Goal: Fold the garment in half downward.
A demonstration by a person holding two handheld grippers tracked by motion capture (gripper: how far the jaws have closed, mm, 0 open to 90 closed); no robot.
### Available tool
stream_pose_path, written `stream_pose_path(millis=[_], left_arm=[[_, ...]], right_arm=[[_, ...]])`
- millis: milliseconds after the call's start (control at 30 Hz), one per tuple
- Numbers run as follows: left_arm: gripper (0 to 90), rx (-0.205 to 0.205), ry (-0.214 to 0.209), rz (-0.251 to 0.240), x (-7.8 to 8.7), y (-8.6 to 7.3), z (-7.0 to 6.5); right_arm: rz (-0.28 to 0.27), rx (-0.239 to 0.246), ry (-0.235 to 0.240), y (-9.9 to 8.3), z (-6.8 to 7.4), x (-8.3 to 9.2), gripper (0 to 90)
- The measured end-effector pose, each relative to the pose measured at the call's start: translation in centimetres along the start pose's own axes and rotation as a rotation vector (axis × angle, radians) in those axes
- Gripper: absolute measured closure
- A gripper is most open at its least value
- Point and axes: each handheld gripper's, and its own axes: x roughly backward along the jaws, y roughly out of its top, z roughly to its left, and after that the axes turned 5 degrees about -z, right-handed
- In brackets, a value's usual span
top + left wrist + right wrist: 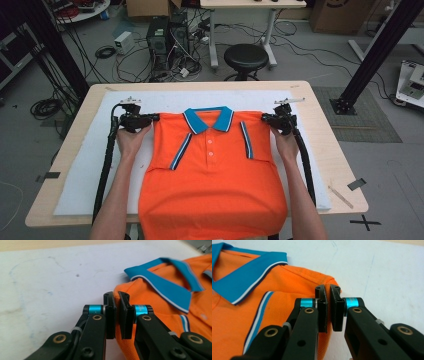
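An orange polo shirt (pixel 215 175) with a blue collar (pixel 208 119) lies face up on the white mat (pixel 80 170), sleeves folded in over the chest, hem hanging over the table's near edge. My left gripper (pixel 156 118) is shut on the shirt's left shoulder corner (pixel 120 291); the orange fabric is pinched between its jaws (pixel 116 296). My right gripper (pixel 265 118) is shut on the right shoulder corner (pixel 332 281), cloth caught between its jaws (pixel 327 288). Both hands hold the shoulders just above the mat.
The mat covers a wooden table (pixel 330 160). Beyond the far edge stand a black stool (pixel 245 56), computer cases (pixel 167 37) and loose cables. Black frame posts (pixel 385 45) rise at the right, and a tape strip (pixel 356 184) lies near the right corner.
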Motion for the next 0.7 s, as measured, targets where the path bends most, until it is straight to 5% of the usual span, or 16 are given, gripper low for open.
stream_pose_path(millis=[167,333,567,700], left_arm=[[84.9,-0.020,0.018,0.011,-0.5,1.6,0.1],[84.9,0.012,0.010,0.016,-0.8,3.0,1.0],[84.9,0.060,-0.029,-0.037,-0.1,6.0,2.2],[84.9,0.063,-0.035,-0.078,0.5,6.5,2.3]], right_arm=[[0.020,0.042,-0.023,2.0,0.5,-0.8,87.0],[0.022,0.033,-0.027,3.2,0.3,-1.2,87.0],[-0.023,0.012,-0.022,6.0,0.0,-0.7,87.0],[-0.046,-0.008,-0.012,6.7,-0.2,-0.3,86.9]])
